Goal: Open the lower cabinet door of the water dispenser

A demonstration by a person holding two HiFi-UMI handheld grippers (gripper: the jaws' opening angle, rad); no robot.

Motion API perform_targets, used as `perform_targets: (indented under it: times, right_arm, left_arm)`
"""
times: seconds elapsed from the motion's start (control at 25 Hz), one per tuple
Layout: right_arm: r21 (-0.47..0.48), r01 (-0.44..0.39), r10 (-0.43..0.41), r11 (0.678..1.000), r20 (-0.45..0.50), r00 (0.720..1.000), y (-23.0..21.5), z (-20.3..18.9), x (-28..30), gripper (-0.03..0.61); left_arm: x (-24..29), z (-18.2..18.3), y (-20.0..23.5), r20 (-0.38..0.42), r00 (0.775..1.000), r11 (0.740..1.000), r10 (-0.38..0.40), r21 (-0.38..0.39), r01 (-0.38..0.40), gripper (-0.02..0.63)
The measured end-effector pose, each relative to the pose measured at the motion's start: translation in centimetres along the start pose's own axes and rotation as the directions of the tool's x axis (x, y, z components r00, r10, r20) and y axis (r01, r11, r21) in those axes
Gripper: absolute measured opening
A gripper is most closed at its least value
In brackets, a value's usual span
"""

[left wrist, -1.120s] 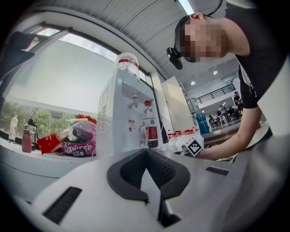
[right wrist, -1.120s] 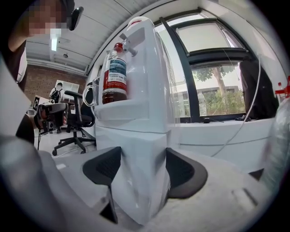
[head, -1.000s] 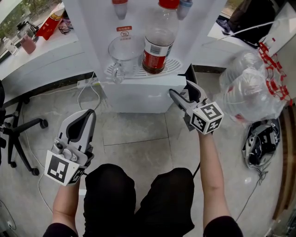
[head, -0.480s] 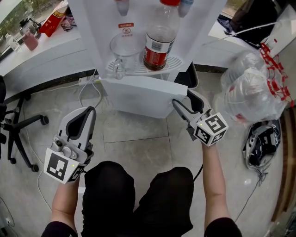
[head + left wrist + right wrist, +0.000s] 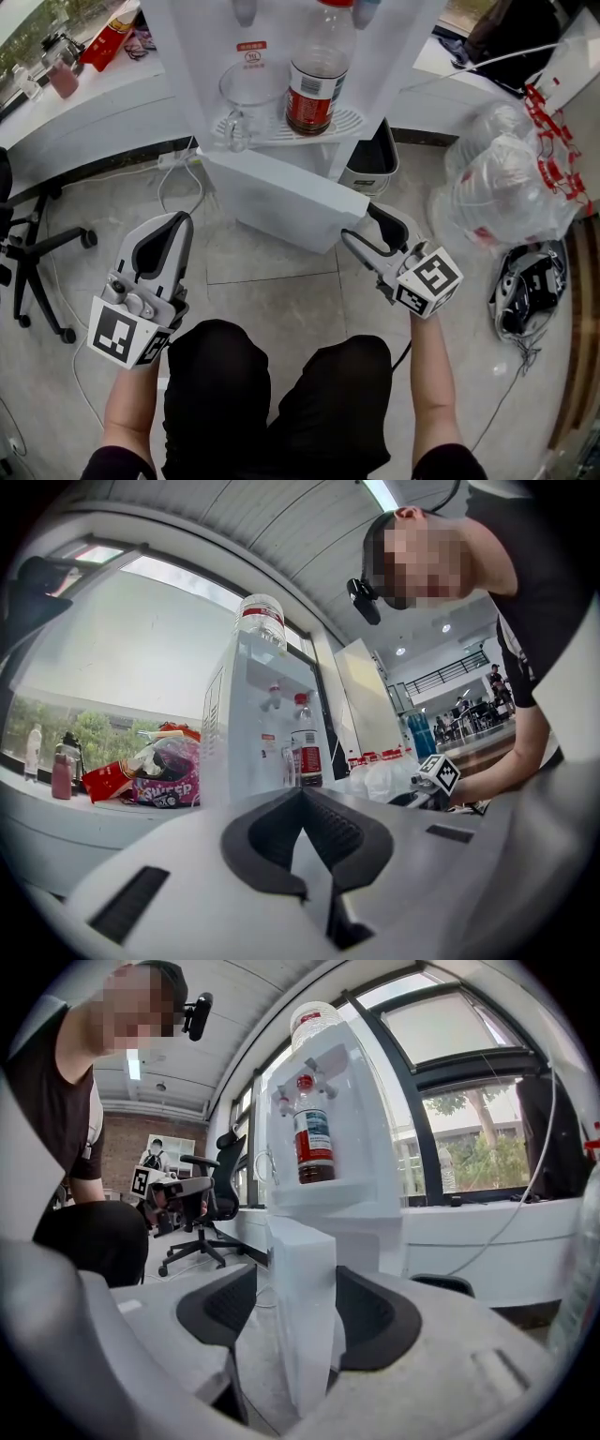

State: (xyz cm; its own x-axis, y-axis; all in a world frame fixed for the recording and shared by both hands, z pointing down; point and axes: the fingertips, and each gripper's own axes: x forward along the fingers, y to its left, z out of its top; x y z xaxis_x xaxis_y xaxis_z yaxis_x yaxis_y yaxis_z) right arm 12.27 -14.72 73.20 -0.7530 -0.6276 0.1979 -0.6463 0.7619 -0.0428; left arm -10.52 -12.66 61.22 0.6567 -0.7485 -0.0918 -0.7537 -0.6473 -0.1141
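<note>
- left tool [image 5: 171,231]: nearest the person, well in front of the water dispenser [image 5: 192,42] and off to its left side in the head view. Jaws together, nothing in them, idle.
- right tool [image 5: 362,224]: just in front of the dispenser's right corner. Jaws part-way open and have just been closing; they clamp the free edge of the lower cabinet door [image 5: 281,195], one pad on each face.
- door: hangs from the dispenser's base, swung partly out. Hinge side at the dispenser's left, free edge out front at its right. Opening not finished, I'd judge.
- key relation: the held edge runs upright and the jaws straddle it across its thickness. The hinge lies left of the tool, so the next pull should arc out from the dispenser and round to the left. Right hand is on it; left is well apart, no use here.
- on the dispenser's tray, above the door: bottle [image 5: 314,86], glass mug [image 5: 247,101].
- dark bin [image 5: 373,159] just beside the dispenser's right side, behind the door.
</note>
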Motion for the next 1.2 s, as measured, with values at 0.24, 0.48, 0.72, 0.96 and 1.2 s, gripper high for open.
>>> perform_targets:
  times: [0.24,0.48,0.72,0.96,1.2]
  right_arm:
    - [-0.027,-0.103,0.102,0.994,-0.032,0.994,2.5,-0.4,-1.1,0.218]
    - [-0.069,-0.127,0.121,0.989,-0.091,0.988,2.0,-1.3,-3.6,0.035]
    - [-0.168,0.037,-0.058,0.985,-0.122,0.991,-0.3,-0.9,-1.5,0.005]
    - [-0.265,-0.055,0.002,0.963,-0.197,0.980,2.0,-1.0,0.4,0.005]
    - [-0.355,-0.237,0.142,0.905,-0.273,0.951,6.6,-1.3,0.6,0.005]
  left_arm:
    - [-0.2,0.3,-0.5,0.007,1.000,1.000,-0.005,0.000,0.005,0.008]
    - [-1.3,0.5,-0.6,0.002,1.000,1.000,0.011,0.003,-0.011,0.008]
    - [-2.0,0.3,-0.4,-0.011,0.999,0.999,0.034,0.029,-0.034,0.008]
    - [-2.6,1.0,-0.1,0.001,0.999,0.998,0.048,0.043,-0.048,0.008]
    - [-2.9,0.7,0.2,0.004,0.998,0.997,0.069,0.023,-0.069,0.008]
